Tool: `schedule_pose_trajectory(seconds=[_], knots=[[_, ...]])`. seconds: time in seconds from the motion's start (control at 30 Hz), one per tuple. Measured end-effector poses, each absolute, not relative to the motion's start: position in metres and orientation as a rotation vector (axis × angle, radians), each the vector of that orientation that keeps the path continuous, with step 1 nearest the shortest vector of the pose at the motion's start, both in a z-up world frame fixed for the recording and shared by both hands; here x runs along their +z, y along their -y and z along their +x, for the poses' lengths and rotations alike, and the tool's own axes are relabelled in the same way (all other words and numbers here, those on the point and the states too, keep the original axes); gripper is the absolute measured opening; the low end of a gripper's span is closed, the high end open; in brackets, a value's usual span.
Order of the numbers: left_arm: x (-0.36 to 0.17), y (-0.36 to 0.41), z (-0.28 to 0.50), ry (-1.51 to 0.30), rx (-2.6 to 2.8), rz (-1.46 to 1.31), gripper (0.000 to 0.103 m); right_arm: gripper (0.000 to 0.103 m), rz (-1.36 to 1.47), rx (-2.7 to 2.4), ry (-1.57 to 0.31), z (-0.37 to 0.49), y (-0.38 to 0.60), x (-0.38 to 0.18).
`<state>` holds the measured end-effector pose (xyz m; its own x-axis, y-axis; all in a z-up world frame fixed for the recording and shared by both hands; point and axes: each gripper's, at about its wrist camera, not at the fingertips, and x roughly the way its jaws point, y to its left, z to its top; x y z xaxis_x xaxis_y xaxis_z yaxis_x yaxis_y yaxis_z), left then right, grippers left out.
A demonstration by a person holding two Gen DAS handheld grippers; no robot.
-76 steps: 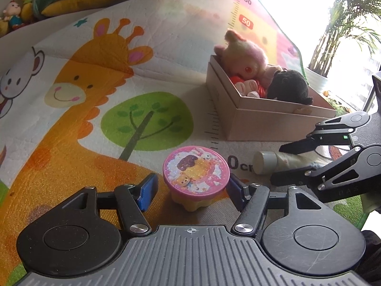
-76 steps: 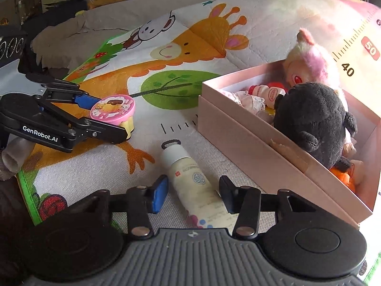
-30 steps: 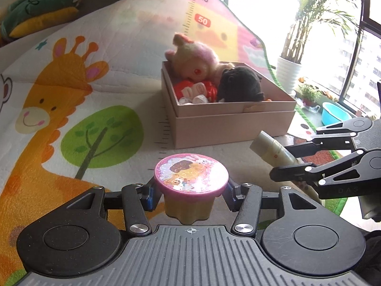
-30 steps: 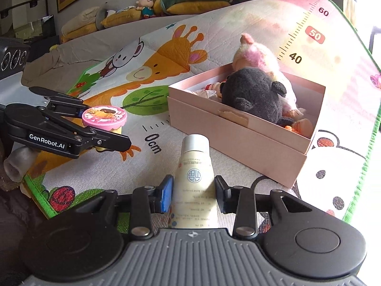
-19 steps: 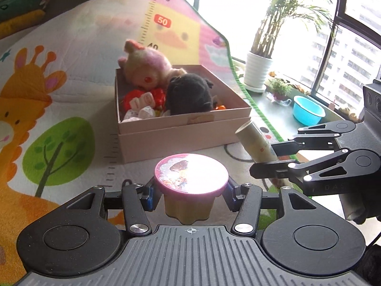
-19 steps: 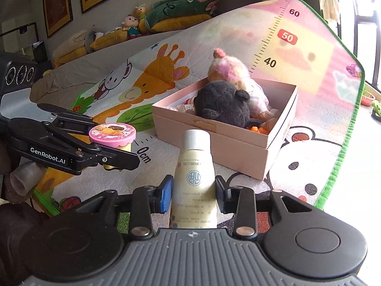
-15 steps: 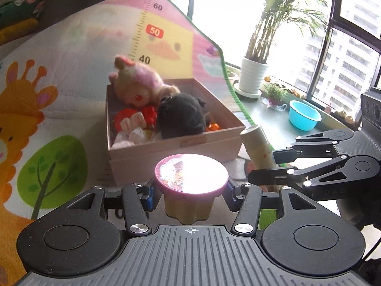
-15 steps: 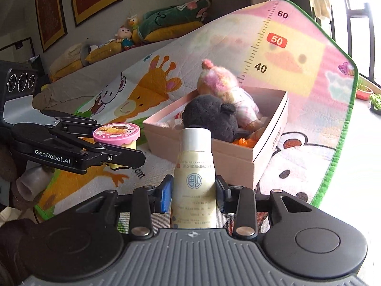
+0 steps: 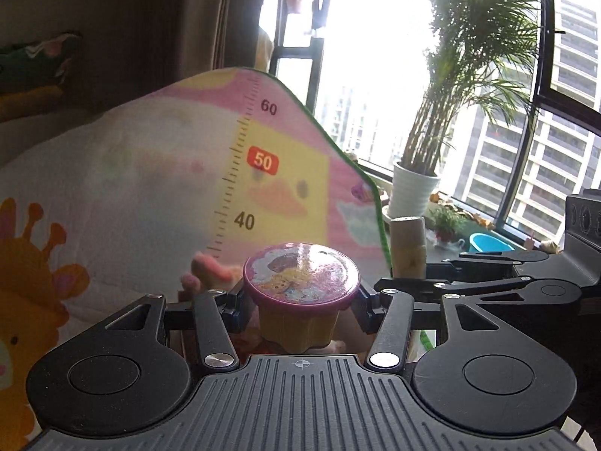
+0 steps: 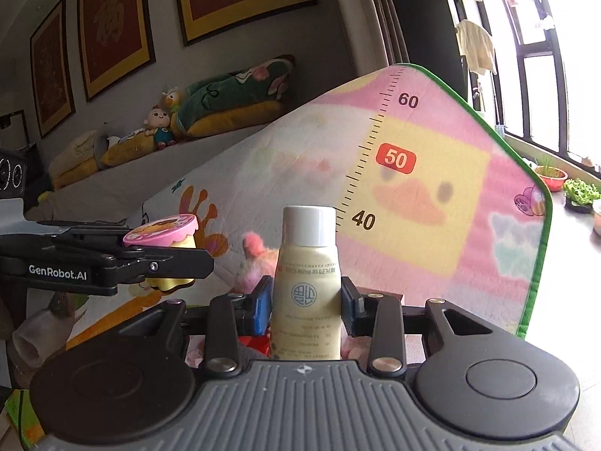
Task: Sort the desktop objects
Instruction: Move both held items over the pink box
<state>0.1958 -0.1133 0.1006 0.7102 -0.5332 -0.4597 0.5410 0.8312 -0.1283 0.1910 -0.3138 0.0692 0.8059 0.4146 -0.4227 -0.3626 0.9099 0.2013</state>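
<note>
Both hand-held grippers have risen since the earlier frames; the box has dropped almost out of view. The left hand-held gripper [image 9: 300, 310] clamps a pink-lidded cup [image 9: 300, 293] above the mat [image 9: 150, 188]. The right hand-held gripper [image 10: 306, 310], level beside it, grips a cream bottle [image 10: 306, 285] upright, over a pink plush toy [image 10: 255, 259].

I see a yellow cup [image 9: 298, 325] with a pink cartoon-printed lid, and a cream bottle [image 10: 306, 300] with a white cap. My mat [image 10: 432, 195] is pink and yellow, green-edged; the fuzzy thing [image 10: 255, 259] below looks pink, perhaps a plush.
</note>
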Motion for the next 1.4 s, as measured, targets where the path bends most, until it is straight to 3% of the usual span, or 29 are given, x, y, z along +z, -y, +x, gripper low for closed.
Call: schedule_pose_trajectory(seconds=[0.13,0.23,0.37,0.77,1.0,1.1,1.13,1.17,1.4], knots=[[0.077,0.123,0.222,-0.587,-0.592,0.031,0.060,0.040,0.058,0.385,-0.541,0.222,0.303,0.051],[0.059,0.127,0.232,-0.627,-0.592,0.040,0.076,0.048,0.063,0.341,-0.540,0.231,0.306,0.041],[0.058,0.114,0.234,-0.602,-0.597,-0.014,0.086,0.052,0.096,0.317,-0.550,0.239,0.313,0.032],[0.048,0.085,0.237,-0.622,-0.531,-0.035,0.089,0.054,0.112,0.274,-0.541,0.235,0.311,0.027],[0.041,0.078,0.232,-0.639,-0.537,-0.049,0.089,0.065,0.099,0.234,-0.522,0.261,0.312,0.034],[0.040,0.076,0.227,-0.637,-0.544,-0.049,0.088,0.066,0.067,0.216,-0.563,0.273,0.311,0.022],[0.040,0.075,0.225,-0.635,-0.544,-0.048,0.088,0.053,0.059,0.214,-0.575,0.275,0.311,0.018],[0.041,0.073,0.222,-0.632,-0.543,-0.048,0.088,0.031,0.046,0.217,-0.584,0.275,0.311,0.016],[0.041,0.066,0.218,-0.628,-0.535,-0.061,0.089,0.029,-0.027,0.290,-0.486,0.251,0.299,0.050]])
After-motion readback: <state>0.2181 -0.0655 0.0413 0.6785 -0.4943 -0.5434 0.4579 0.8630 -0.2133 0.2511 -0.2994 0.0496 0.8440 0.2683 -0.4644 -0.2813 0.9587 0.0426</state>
